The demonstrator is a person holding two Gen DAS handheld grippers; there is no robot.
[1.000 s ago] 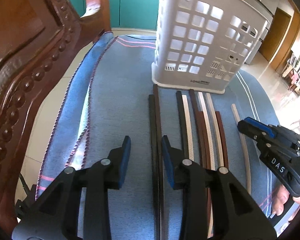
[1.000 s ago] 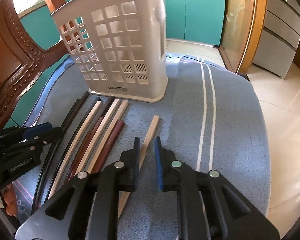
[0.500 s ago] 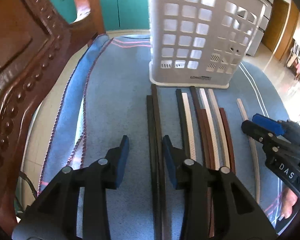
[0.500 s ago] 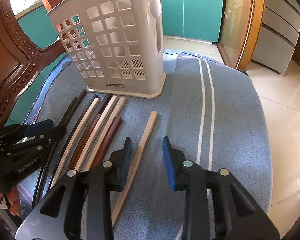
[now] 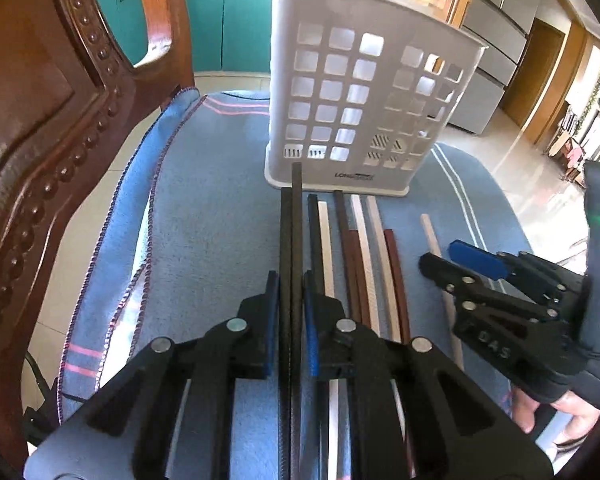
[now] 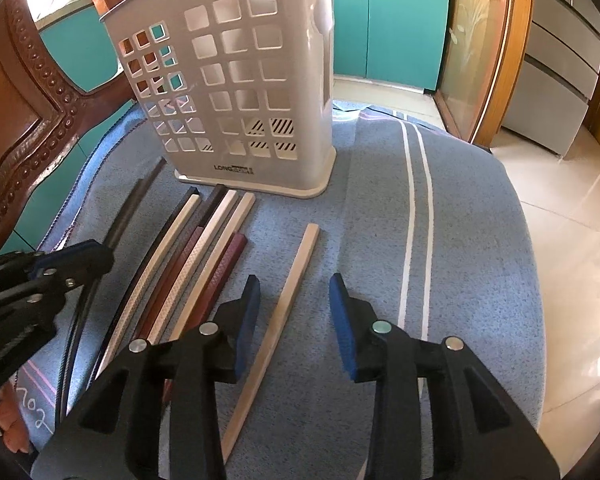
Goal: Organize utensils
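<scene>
Left gripper (image 5: 290,300): jaws have just been closing, now clenched on the black chopstick pair (image 5: 296,216), at the row's left end.
Right gripper (image 6: 292,308): jaws have just been opening, released, astride the pale chopstick (image 6: 288,300), untouched.
Basket (image 5: 364,92): at the blue cloth's (image 5: 204,216) far edge, awaiting chopsticks.

"LONG…" on white basket (image 6: 233,168) base (rest blurred), "DAS" on right tongs (image 5: 460,260).

Nine chopsticks (image 5: 363,240), one white basket (image 5: 364,92)

The right claw (image 6: 293,312), just widened, straddles a pale chopstick (image 6: 284,304) without touching it.
</scene>
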